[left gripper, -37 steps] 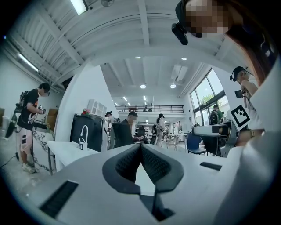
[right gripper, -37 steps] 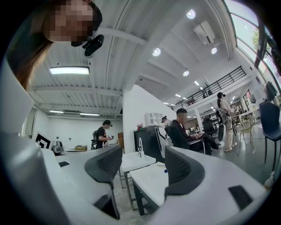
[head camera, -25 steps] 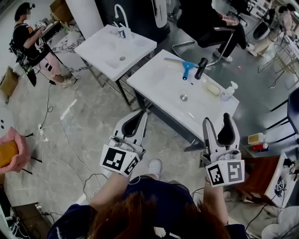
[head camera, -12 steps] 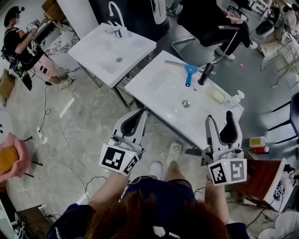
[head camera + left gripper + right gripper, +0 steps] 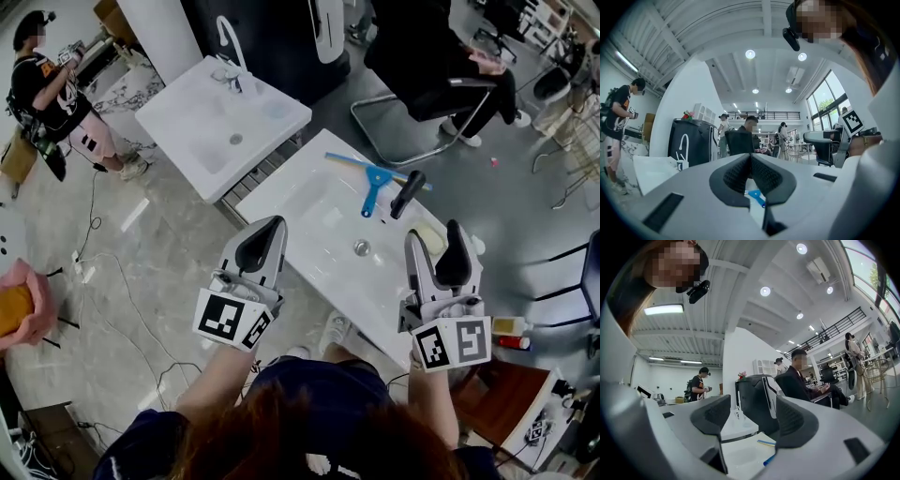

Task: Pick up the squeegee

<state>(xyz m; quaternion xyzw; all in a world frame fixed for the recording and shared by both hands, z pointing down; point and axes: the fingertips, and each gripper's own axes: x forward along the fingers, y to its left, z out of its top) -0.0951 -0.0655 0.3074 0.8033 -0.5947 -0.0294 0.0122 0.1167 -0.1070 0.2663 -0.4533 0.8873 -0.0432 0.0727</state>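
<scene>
The blue squeegee lies on the far rim of a white sink, beside a black tap. My left gripper is held over the sink's near left edge, well short of the squeegee, with its jaws shut on nothing. My right gripper hovers open and empty over the sink's near right side. In the left gripper view the squeegee shows just below the closed left gripper. In the right gripper view the squeegee lies between the spread pads of the right gripper.
A second white sink with a chrome tap stands to the far left. A soap bar rests by the black tap. A person sits on a chair beyond the sink; another person stands at far left. Cables trail across the floor.
The person has stepped up to the sink, so both grippers now hang over its near edge, closer to the squeegee. Neither gripper's jaws have changed.
</scene>
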